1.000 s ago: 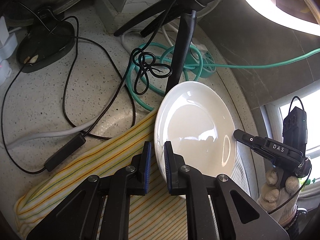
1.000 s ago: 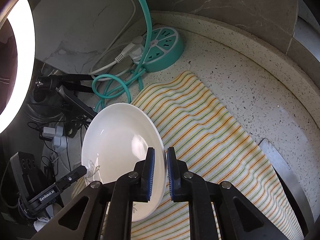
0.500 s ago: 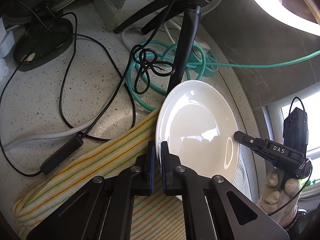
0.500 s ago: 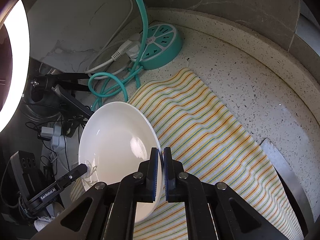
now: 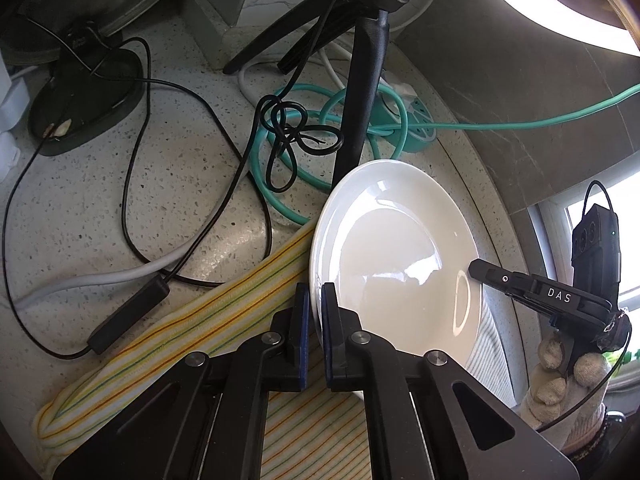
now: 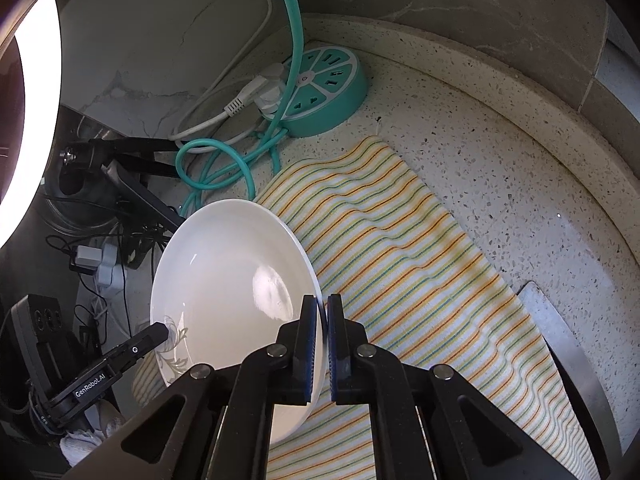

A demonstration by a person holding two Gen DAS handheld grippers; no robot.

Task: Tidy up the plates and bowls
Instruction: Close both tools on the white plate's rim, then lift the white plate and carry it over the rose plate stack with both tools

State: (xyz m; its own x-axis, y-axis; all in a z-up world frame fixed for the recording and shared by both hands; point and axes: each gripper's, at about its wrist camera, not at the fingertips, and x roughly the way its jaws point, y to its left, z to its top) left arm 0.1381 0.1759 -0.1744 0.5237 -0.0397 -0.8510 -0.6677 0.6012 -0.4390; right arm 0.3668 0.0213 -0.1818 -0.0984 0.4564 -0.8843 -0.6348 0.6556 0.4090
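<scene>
Over the striped cloth [image 6: 420,264], on the speckled counter [image 5: 192,184]: white plate [image 5: 396,256] pinched at opposite rims, left gripper [image 5: 315,322] clenched on one edge, right gripper [image 6: 322,322] clamped on the other. Probably the carry step, needing a level, matched lift toward wherever dishes get stacked. No stack, rack or bowls visible; plate's underside hidden, so resting or raised unclear.

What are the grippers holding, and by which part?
Both hold one white plate, pinched at its rim on opposite sides: the left gripper on one edge, the right gripper on the other.
</scene>
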